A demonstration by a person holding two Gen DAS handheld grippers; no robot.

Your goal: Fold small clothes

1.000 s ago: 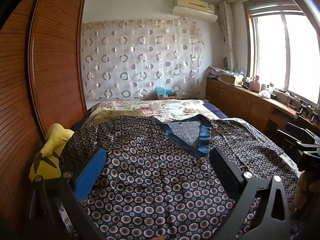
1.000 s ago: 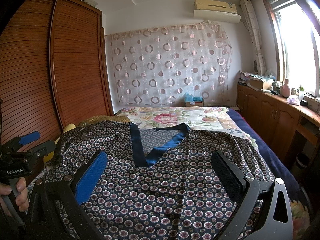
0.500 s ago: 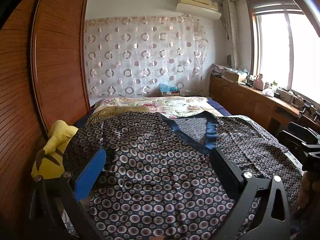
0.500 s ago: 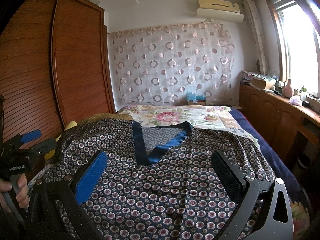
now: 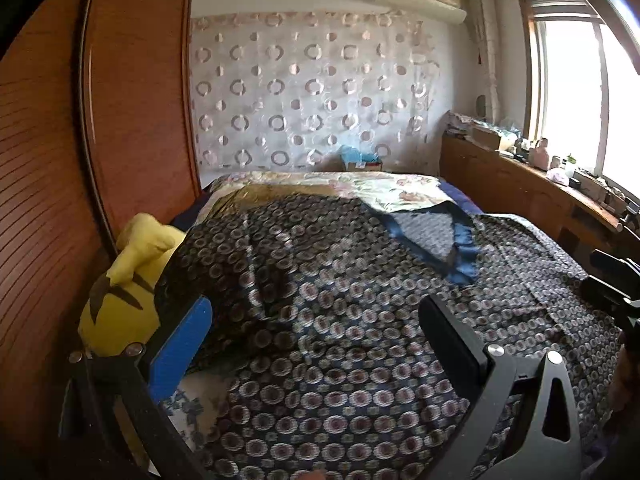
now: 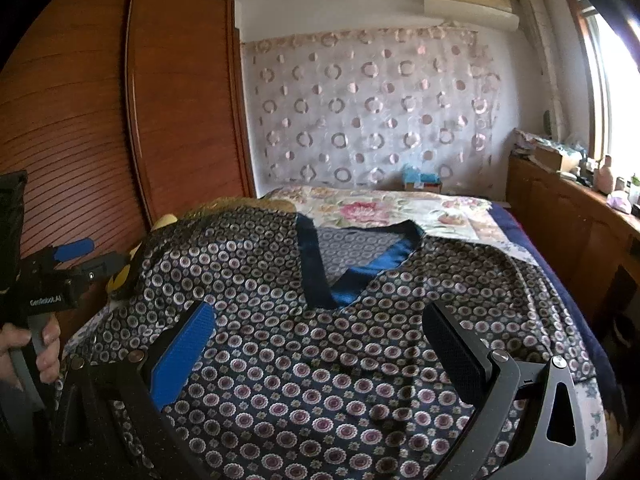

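A dark satin top patterned with round medallions and a blue V-neck band (image 6: 320, 320) lies spread flat across the bed, its left edge seemingly draped against a yellow plush toy (image 5: 124, 292). The left gripper (image 5: 316, 332) and right gripper (image 6: 320, 340) hover above it, fingers spread wide and holding nothing.

Dark patterned garment (image 6: 360, 360) with circular floral motifs and a blue-trimmed V neckline (image 6: 352, 276) lies spread face-up across the bed, wrinkled, its left edge draped over a yellow plush toy (image 5: 124, 304).
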